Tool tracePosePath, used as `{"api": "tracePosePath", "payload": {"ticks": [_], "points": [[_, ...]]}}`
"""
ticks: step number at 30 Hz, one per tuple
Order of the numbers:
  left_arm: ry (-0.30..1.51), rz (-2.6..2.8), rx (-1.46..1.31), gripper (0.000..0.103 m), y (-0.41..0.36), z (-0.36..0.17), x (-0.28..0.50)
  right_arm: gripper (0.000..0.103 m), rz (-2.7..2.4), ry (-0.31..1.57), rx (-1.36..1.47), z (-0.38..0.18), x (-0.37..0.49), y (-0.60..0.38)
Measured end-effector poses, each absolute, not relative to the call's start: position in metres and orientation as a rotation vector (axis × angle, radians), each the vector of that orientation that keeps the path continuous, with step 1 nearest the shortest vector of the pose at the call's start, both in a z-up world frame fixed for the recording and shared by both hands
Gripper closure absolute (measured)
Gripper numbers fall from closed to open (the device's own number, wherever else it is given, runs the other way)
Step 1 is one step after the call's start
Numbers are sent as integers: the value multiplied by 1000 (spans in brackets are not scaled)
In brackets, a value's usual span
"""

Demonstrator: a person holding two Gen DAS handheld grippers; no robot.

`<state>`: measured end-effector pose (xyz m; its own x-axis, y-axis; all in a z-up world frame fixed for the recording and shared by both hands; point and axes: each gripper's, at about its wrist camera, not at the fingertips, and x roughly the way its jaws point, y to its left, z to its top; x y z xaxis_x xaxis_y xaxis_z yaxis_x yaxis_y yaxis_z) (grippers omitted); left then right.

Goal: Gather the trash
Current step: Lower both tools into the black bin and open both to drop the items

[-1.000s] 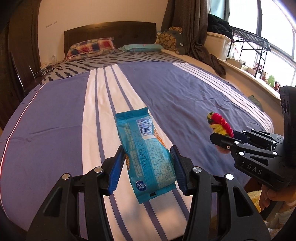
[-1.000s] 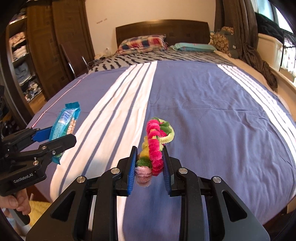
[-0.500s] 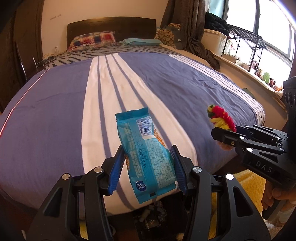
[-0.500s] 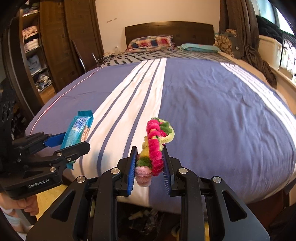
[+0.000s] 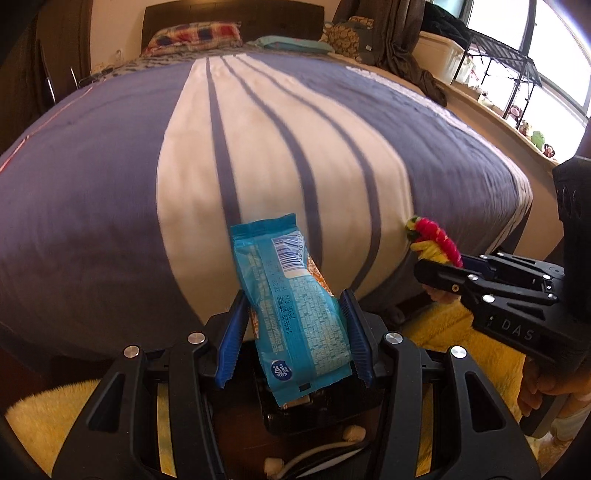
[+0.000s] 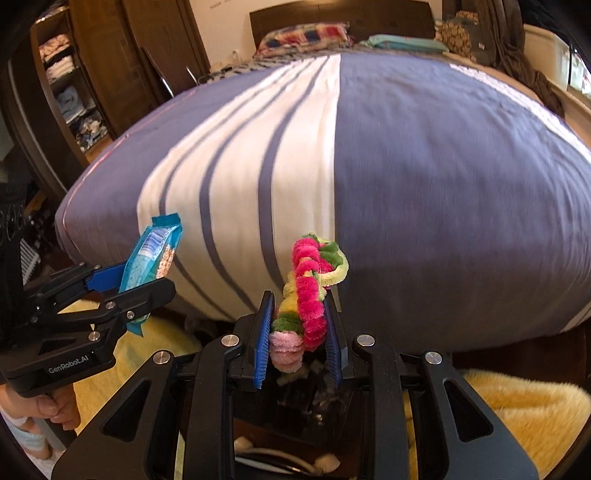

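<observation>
1. Left hand-held gripper (image 5: 293, 328): closed on a blue snack packet (image 5: 291, 306), blue pads pressing both long edges, barcode side facing the camera, packet tilted with its sealed top end leaning up and to the left.
2. Same packet seen from the right wrist view (image 6: 153, 264): pinched in the left hand-held gripper (image 6: 125, 286) at the far left, held in the air in front of the foot of the bed.
3. Right hand-held gripper (image 6: 299, 332): closed on a fuzzy twisted bundle of pipe cleaners (image 6: 310, 288) in pink, green, yellow and pale rose, lower part between the pads, upper loop sticking out past the fingertips.
4. Same bundle in the left wrist view (image 5: 434, 242): poking out of the right hand-held gripper (image 5: 439, 273) at the right side, near the bed's corner.
5. Bed (image 5: 110, 177) behind both: purple cover with a broad white band and thin purple stripes, pillows (image 5: 195, 33) at the far headboard.
6. Below the grippers: yellow shaggy rug (image 6: 517, 402) and a dark container (image 6: 295, 406) right under the held bundle, contents too blurred to tell.
</observation>
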<state>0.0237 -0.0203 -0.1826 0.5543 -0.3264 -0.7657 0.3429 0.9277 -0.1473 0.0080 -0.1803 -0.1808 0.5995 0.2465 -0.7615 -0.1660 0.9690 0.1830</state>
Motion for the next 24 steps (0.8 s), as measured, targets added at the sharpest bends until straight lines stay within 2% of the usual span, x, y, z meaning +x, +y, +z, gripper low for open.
{"api": "tracePosePath", "payload": {"ticks": [24], "points": [[1201,-428,4,55,-27,-304,25,76,194,1138,116,-276,5,-182]]}}
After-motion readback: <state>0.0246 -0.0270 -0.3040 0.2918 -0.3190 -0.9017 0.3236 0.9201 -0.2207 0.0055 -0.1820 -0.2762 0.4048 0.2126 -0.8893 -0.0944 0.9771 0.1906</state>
